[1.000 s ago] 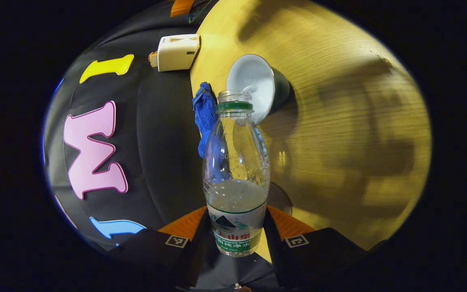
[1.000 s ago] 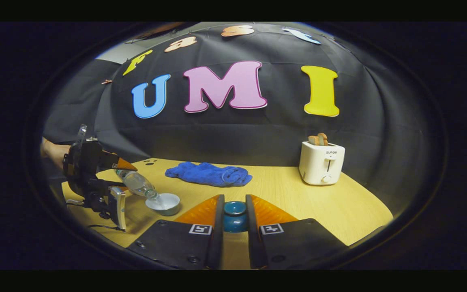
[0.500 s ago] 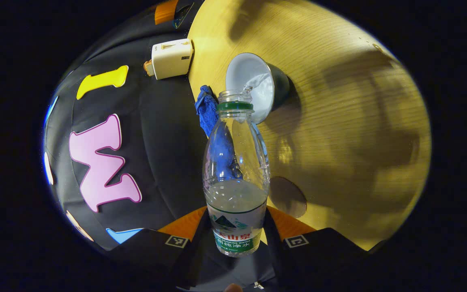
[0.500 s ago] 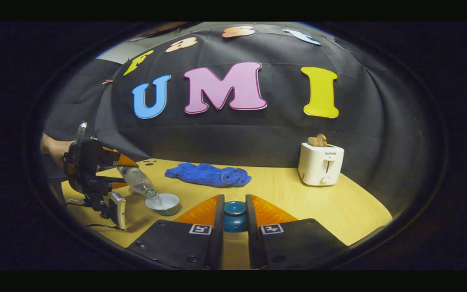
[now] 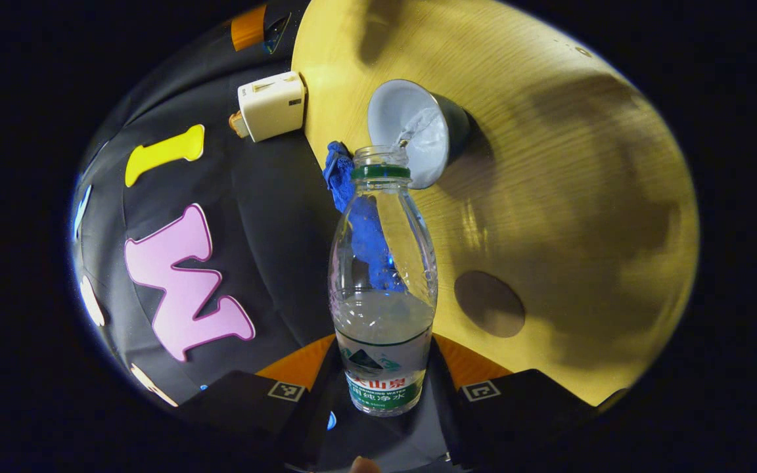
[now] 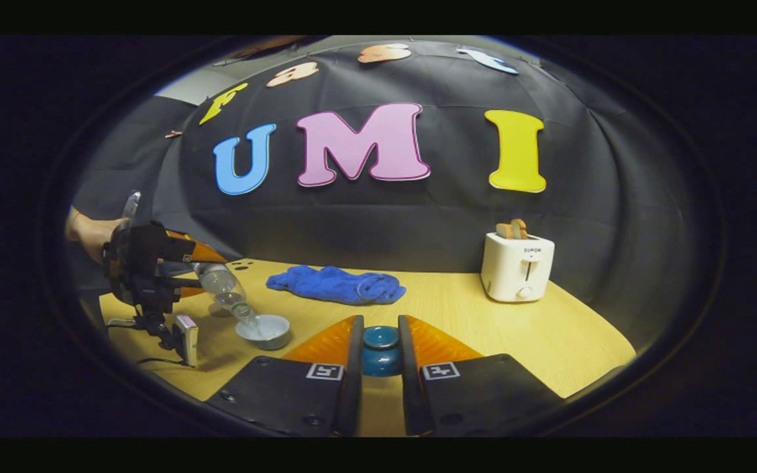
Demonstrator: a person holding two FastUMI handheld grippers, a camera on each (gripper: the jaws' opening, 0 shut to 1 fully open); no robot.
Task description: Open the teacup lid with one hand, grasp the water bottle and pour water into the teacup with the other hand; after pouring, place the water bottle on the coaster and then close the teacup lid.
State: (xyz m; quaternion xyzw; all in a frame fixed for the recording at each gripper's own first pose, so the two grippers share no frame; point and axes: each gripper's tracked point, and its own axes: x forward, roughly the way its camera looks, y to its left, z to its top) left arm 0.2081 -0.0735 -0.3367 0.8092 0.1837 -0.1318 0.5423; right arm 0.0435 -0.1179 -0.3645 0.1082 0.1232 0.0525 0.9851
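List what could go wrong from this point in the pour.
1. The water bottle, tilted in the left hand-held gripper, pours from above the teacup; the stream may splash onto the table.
2. The cup is shallow, so it could overflow.
3. The right hand-held gripper holds the teacup lid aloft; it might slip.
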